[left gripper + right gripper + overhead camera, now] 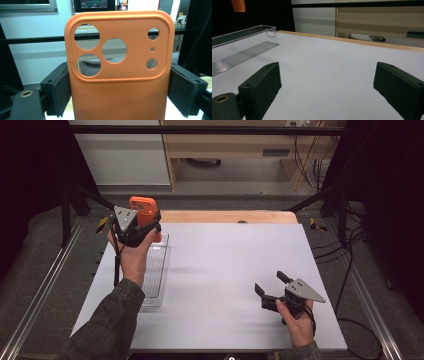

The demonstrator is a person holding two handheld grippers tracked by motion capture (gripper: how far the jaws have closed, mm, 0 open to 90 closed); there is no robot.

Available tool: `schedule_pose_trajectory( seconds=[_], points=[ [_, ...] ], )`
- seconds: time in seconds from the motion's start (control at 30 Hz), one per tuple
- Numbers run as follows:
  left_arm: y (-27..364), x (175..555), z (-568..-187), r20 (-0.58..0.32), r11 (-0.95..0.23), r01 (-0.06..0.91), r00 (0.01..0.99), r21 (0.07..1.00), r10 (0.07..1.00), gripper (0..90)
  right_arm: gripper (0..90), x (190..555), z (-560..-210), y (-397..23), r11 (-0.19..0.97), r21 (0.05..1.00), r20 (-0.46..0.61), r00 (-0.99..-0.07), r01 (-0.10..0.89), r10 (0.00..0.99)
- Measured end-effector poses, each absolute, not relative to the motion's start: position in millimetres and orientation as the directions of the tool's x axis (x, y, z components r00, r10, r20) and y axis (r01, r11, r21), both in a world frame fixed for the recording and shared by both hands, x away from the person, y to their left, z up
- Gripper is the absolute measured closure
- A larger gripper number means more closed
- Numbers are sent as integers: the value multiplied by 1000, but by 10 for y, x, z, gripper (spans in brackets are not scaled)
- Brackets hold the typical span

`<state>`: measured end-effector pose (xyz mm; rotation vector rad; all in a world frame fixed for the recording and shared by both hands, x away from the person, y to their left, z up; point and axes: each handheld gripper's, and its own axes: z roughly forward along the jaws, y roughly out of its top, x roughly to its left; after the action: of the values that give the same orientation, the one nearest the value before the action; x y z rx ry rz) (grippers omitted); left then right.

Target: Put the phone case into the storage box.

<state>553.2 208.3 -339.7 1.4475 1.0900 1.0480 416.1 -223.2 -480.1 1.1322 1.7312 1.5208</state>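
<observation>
- Left claw is clamped on the orange phone case, pads on its two long edges, camera cutouts on top; the case stands upright, lifted over the far end of the clear tray, at about 10 o'clock on the surface.
- Right claw is wide open and holds nothing, parked low at about 4 o'clock, well apart from the tray.
- We read the step as carrying the case to or from the tray; we can't tell which.
- Pads grip only the lower half, so we keep squeeze steady: the soft shell could bow or slip.
- We keep the case vertical and clear of the tray wall.
- If we're setting it down, we lower it flat along the tray's ribbed floor before letting go.
- Right claw stays put, out of the path.
</observation>
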Motion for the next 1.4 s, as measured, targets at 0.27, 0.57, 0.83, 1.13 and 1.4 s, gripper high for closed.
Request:
schedule_pose_trajectory(
  seconds=[0.27, 0.57, 0.83, 1.13, 1.4],
  points=[
    [2098, 5628, -3515, 73, -100, 132, 192, 986, 979, 155, 75, 4161, -4807, -2242, -7, 974, 118, -481, 226, 869],
    [2070, 5666, -3648, 100, -128, 143, 186, 981, 977, 156, 73, 4163, -4811, -2251, -9, 973, 120, -479, 229, 869],
    [2078, 5781, -3746, 121, -145, 145, 165, 979, 979, 156, 70, 4163, -4815, -2258, -14, 973, 126, -478, 231, 869],
    [2103, 5971, -3919, 116, -140, 169, 145, 976, 983, 157, 70, 4166, -4824, -2269, -14, 972, 128, -480, 233, 868],
    [2138, 6047, -3990, 91, -114, 179, 134, 977, 987, 156, 69, 4169, -4828, -2267, -19, 971, 134, -479, 237, 868]
  ],
)
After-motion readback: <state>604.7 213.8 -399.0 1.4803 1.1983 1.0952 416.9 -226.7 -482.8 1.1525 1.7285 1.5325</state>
